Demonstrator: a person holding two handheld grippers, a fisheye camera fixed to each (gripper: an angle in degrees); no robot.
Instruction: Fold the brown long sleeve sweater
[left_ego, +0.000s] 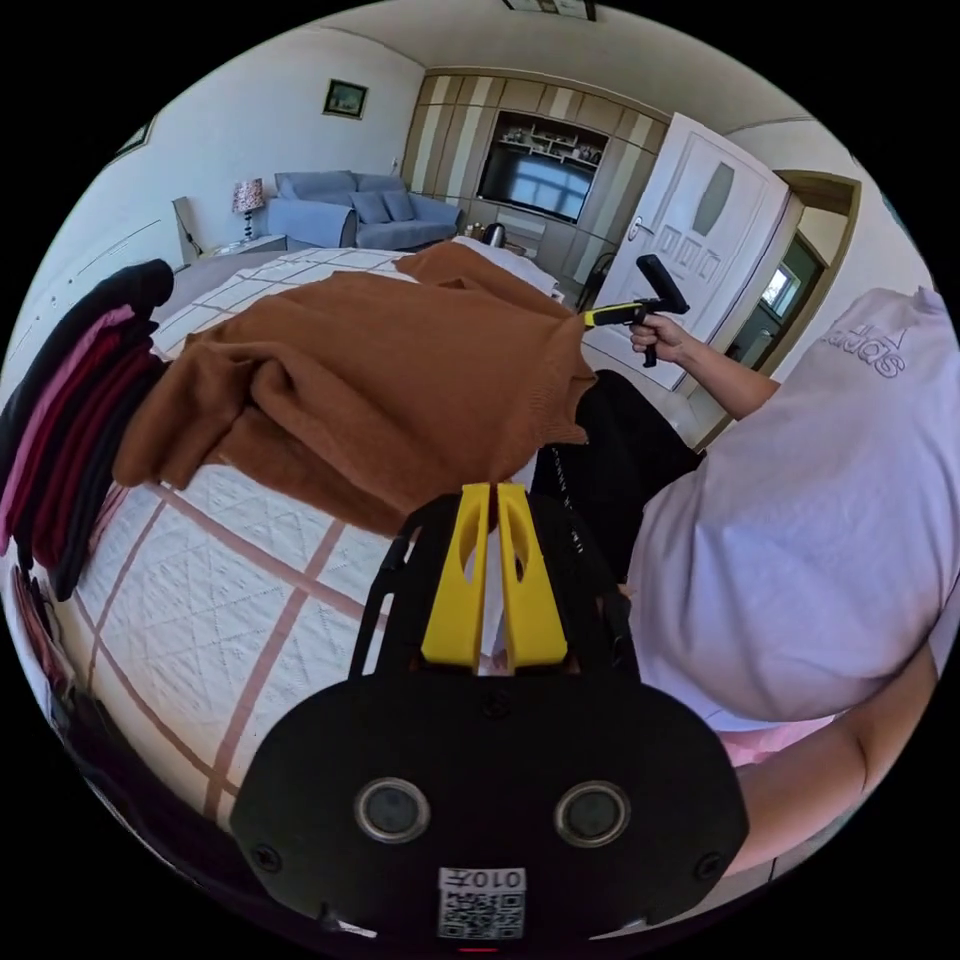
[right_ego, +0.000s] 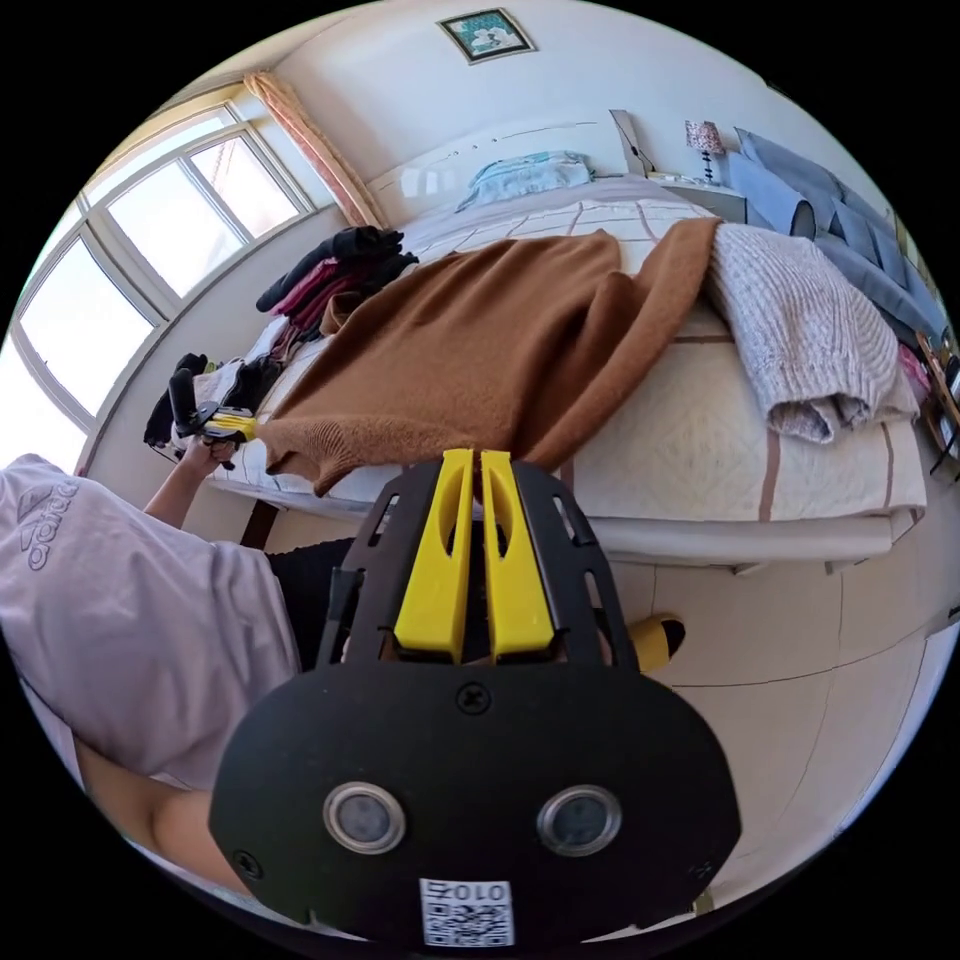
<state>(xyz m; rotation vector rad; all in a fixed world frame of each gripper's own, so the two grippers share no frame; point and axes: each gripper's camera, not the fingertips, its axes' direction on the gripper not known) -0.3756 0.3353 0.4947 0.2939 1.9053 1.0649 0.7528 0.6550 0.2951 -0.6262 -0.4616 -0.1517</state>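
Bedspread (right_ego: 700, 430) quilted, brown sweater (right_ego: 480, 340) across, tongs (right_ego: 476, 460) seemingly pinching hem.

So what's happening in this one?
A person stands at a bed with a gripper in each hand, working on a brown sweater spread over the quilt. Both grippers, left and right, have their jaws closed at the sweater's near edge, apparently pinching the hem. No fold is made yet. A grey knit and stacked clothes lie nearby.

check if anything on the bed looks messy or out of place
The brown knit long sleeve sweater lies rumpled and askew, one edge hanging over the side of the quilted white bed. A grey ribbed knit sweater slumps over that same edge, unfolded.
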